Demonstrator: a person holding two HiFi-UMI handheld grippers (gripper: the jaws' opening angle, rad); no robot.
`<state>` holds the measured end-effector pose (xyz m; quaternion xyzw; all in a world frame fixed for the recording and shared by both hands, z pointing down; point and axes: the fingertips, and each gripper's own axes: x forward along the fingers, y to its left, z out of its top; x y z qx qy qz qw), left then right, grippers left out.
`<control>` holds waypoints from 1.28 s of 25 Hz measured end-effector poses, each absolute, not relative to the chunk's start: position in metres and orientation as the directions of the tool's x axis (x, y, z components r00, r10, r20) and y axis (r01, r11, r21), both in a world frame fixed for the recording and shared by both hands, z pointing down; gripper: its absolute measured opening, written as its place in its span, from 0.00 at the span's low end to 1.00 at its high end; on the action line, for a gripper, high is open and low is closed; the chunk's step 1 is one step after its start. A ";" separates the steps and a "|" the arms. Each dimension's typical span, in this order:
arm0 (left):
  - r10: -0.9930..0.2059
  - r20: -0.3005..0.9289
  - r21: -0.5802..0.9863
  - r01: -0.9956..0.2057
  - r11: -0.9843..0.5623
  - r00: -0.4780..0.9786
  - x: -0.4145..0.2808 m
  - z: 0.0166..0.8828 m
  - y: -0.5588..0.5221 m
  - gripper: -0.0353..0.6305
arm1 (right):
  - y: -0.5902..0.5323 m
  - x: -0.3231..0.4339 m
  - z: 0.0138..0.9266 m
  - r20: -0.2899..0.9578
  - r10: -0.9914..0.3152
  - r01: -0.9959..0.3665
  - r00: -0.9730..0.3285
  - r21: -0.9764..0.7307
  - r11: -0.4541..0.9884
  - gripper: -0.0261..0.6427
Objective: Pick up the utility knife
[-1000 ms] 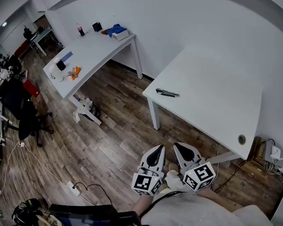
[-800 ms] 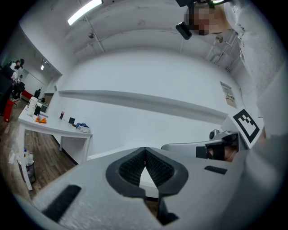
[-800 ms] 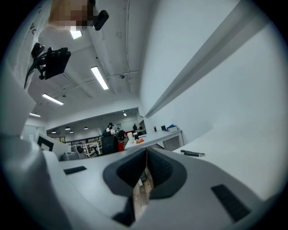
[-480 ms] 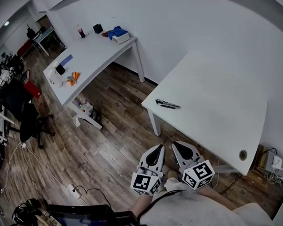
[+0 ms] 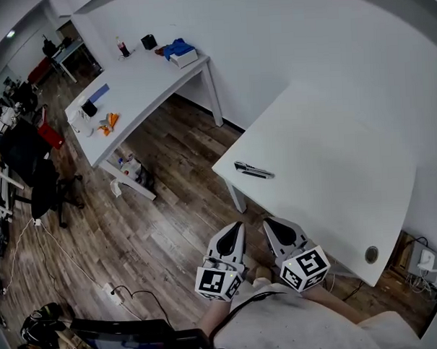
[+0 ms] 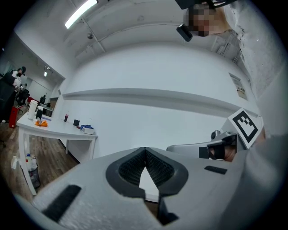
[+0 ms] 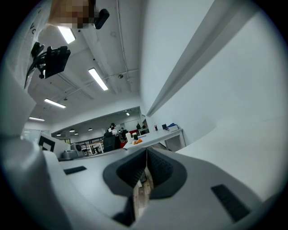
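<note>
At the far left, a black chair (image 5: 38, 187) stands on the brown wood floor (image 5: 169, 208). Next comes a long white table (image 5: 146, 83) by the wall (image 5: 284, 30). On it sit a small orange thing (image 5: 109, 122), a bottle (image 5: 120, 46), a black cup (image 5: 149, 41) and a blue cloth (image 5: 178, 47) on a white box (image 5: 188, 57). Some small things (image 5: 129, 167) stand on the floor under this table. Lower down, a white plug strip (image 5: 108, 288) lies on the floor with a black cord (image 5: 140, 289).

In the middle, at the bottom, the person holds 2 grippers side by side above the floor. The left gripper (image 5: 237, 226) is closed. Its 2 dark pads (image 6: 132, 168) meet at the tips, and nothing is between them. The right gripper (image 5: 267, 221) is just beside it. It is closed too, with its pads together, and it holds nothing. Each one has a cube (image 5: 217, 282) with black and white squares at the back.

To the right is a big white table (image 5: 333, 151). The utility knife (image 5: 253, 170) lies flat on it, near the table's left corner and close to the edge. It is dark and thin. It is well apart from both grippers, and neither one touches it. Far to the right, near the table's lower edge, is a small round hole (image 5: 371, 254).
</note>
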<state>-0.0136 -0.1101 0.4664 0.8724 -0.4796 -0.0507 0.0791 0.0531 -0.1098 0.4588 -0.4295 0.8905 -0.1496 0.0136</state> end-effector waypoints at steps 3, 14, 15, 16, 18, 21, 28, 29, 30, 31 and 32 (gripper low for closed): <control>-0.859 -0.006 0.189 -0.843 -0.504 0.513 -0.018 0.467 -0.117 0.06 | -0.118 0.058 0.462 0.110 -0.767 -0.759 -0.632 -0.292 0.582 0.05; -0.867 0.012 0.187 -0.853 -0.488 0.499 -0.024 0.476 -0.141 0.06 | -0.141 0.051 0.469 0.118 -0.752 -0.745 -0.649 -0.300 0.596 0.05; -0.865 0.013 0.189 -0.851 -0.490 0.501 -0.024 0.478 -0.146 0.06 | -0.145 0.052 0.471 0.122 -0.754 -0.748 -0.645 -0.299 0.592 0.05; -0.864 0.014 0.193 -0.849 -0.492 0.504 -0.024 0.480 -0.151 0.06 | -0.149 0.053 0.473 0.128 -0.756 -0.752 -0.642 -0.298 0.588 0.05; -0.860 0.012 0.200 -0.844 -0.497 0.510 -0.023 0.482 -0.161 0.06 | -0.158 0.055 0.476 0.143 -0.760 -0.760 -0.634 -0.296 0.579 0.05; -0.854 0.001 0.201 -0.837 -0.510 0.520 -0.022 0.479 -0.179 0.06 | -0.173 0.055 0.480 0.160 -0.760 -0.766 -0.630 -0.288 0.574 0.05; -0.841 0.011 0.195 -0.826 -0.529 0.542 -0.031 0.487 -0.220 0.06 | -0.214 0.042 0.487 0.192 -0.746 -0.764 -0.638 -0.277 0.583 0.05; -0.840 0.013 0.193 -0.825 -0.531 0.543 -0.032 0.488 -0.225 0.06 | -0.219 0.040 0.487 0.194 -0.744 -0.763 -0.640 -0.276 0.585 0.05; -0.839 0.016 0.191 -0.825 -0.532 0.544 -0.034 0.489 -0.230 0.06 | -0.224 0.038 0.487 0.197 -0.742 -0.762 -0.641 -0.276 0.586 0.05; -0.838 0.019 0.191 -0.825 -0.532 0.545 -0.035 0.490 -0.234 0.06 | -0.228 0.036 0.487 0.199 -0.740 -0.761 -0.643 -0.275 0.588 0.05; -0.838 0.020 0.193 -0.824 -0.532 0.546 -0.036 0.490 -0.238 0.06 | -0.231 0.035 0.487 0.201 -0.738 -0.760 -0.645 -0.274 0.590 0.05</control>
